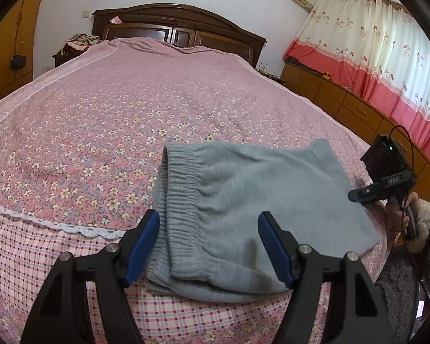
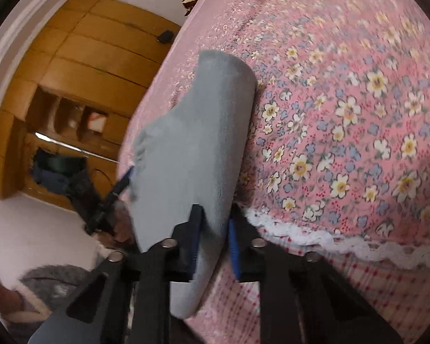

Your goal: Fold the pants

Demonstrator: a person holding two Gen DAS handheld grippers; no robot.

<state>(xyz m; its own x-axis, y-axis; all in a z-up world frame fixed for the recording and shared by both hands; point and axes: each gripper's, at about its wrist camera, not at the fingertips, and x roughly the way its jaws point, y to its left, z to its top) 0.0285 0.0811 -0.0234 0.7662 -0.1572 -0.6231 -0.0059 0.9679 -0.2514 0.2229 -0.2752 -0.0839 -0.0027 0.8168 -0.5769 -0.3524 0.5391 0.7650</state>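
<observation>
The grey pants lie folded near the front edge of the bed, elastic waistband to the left. My left gripper stands open over the waistband end, its blue pads apart on either side of the cloth and not pressing it. My right gripper is shut on the folded edge of the pants, with grey cloth pinched between its blue pads. The left wrist view shows that right gripper at the right edge of the pants, held by a hand.
The bed has a pink floral cover with a lace trim and a checked skirt below. A dark headboard is at the far end. Wooden cabinets and curtains stand to the right, a wooden wardrobe to the left.
</observation>
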